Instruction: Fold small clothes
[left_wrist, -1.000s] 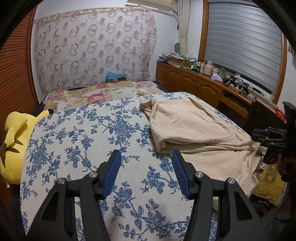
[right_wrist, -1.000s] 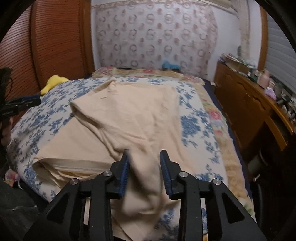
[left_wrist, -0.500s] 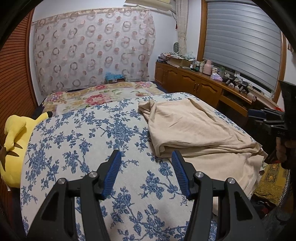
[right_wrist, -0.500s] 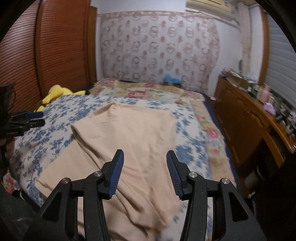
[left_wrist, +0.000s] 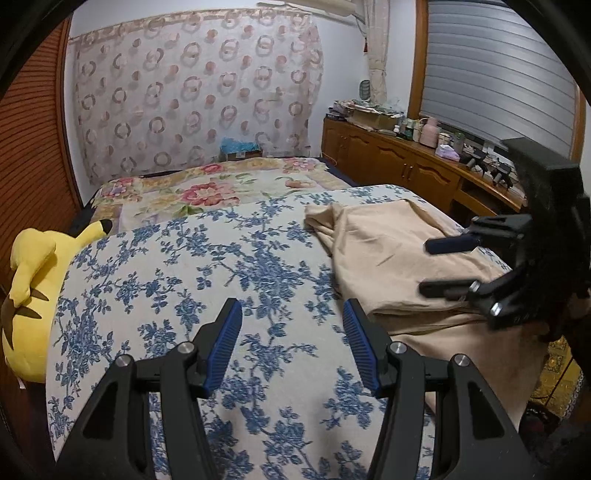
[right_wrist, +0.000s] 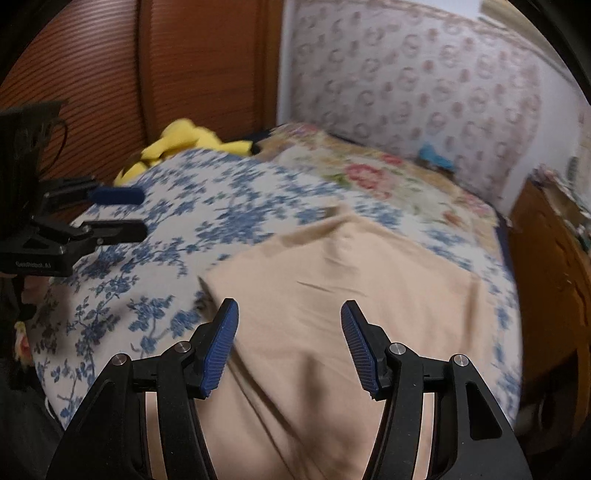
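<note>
Cloth (right_wrist: 354, 295): beige, rumpled on bed (left_wrist: 229, 266).
Left hand-held gripper (left_wrist: 291, 314): spread, empty.
Right hand-held gripper (right_wrist: 290, 314): just opening, empty, above cloth.

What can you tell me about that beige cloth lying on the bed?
The beige cloth is a plain, soft-looking fabric with no print, lying partly folded on the blue-flowered bedspread, toward its window side. Layered edges show along its near side and one bunched corner points toward the pillows. It looks loosely creased. The right gripper hovers over it, fingers open, nothing between them.
</note>
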